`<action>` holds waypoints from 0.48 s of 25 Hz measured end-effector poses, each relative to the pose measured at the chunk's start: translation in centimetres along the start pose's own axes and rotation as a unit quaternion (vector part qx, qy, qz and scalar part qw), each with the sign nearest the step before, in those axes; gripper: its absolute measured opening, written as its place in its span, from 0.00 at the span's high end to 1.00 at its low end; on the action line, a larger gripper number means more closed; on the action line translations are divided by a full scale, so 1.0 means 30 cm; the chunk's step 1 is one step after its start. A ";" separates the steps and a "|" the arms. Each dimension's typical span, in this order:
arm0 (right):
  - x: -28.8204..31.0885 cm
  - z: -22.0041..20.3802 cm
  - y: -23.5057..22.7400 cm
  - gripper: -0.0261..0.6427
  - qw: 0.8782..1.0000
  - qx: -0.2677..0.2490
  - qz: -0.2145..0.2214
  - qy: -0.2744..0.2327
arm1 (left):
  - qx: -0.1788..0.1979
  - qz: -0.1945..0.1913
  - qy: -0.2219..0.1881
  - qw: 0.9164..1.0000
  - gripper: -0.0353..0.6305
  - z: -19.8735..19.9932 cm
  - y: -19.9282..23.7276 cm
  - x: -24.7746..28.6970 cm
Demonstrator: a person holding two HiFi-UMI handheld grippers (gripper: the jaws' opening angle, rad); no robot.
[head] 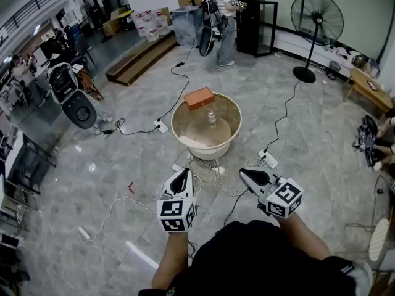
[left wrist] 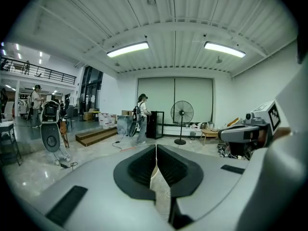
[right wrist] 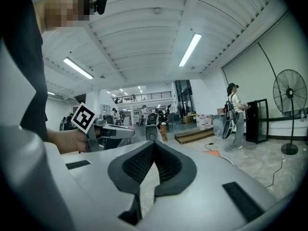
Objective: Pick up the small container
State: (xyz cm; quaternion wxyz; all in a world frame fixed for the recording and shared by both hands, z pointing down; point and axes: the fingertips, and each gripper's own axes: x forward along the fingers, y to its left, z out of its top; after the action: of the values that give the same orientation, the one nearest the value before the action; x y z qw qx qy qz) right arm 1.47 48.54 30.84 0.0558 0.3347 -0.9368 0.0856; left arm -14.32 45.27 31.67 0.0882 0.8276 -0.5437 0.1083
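1. The small container (head: 212, 117) stood upright inside a round beige tub (head: 213, 151), near the middle of the head view. Nothing touched it.
2. An orange box (head: 199, 97) lay across the tub's far rim, just above the container in the frame.
3. The tub sat on a grey tiled floor (head: 123, 165). White cables (head: 203, 168) were looped just below it, and a power strip (head: 268, 160) lay to its lower right.
4. The left gripper (head: 182, 173) was held low in the frame, below the tub and well apart from the container. Its fingers (left wrist: 139, 167) were pressed together at the tips with nothing between them.
5. The right gripper (head: 244, 172) was beside it, right of centre, and angled up and left toward the tub. Its fingers (right wrist: 138, 163) also met at the tips and held nothing.
6. Farther out, a person (head: 221, 17) stood at the top centre beside a black cabinet (head: 254, 24). A black standing fan (head: 316, 20) stood at the upper right, a low wooden step (head: 142, 57) lay at the upper left, and a white machine (head: 71, 94) stood at the left edge.
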 end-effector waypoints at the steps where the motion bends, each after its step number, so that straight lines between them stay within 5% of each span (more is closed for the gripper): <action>1: 0.005 -0.015 0.010 0.94 1.000 0.001 0.000 0.006 | 0.002 -0.002 0.001 1.000 0.91 -0.007 0.005 -0.001; 12: 0.098 -0.057 -0.054 0.94 0.999 0.036 0.020 0.033 | -0.030 0.022 0.020 0.999 0.91 -0.036 0.094 0.054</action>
State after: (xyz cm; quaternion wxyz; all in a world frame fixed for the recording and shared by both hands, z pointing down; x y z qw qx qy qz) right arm 0.31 45.83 33.19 0.0726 0.3145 -0.9373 0.1314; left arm -16.36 43.01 33.24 0.1216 0.8098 -0.5632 0.1104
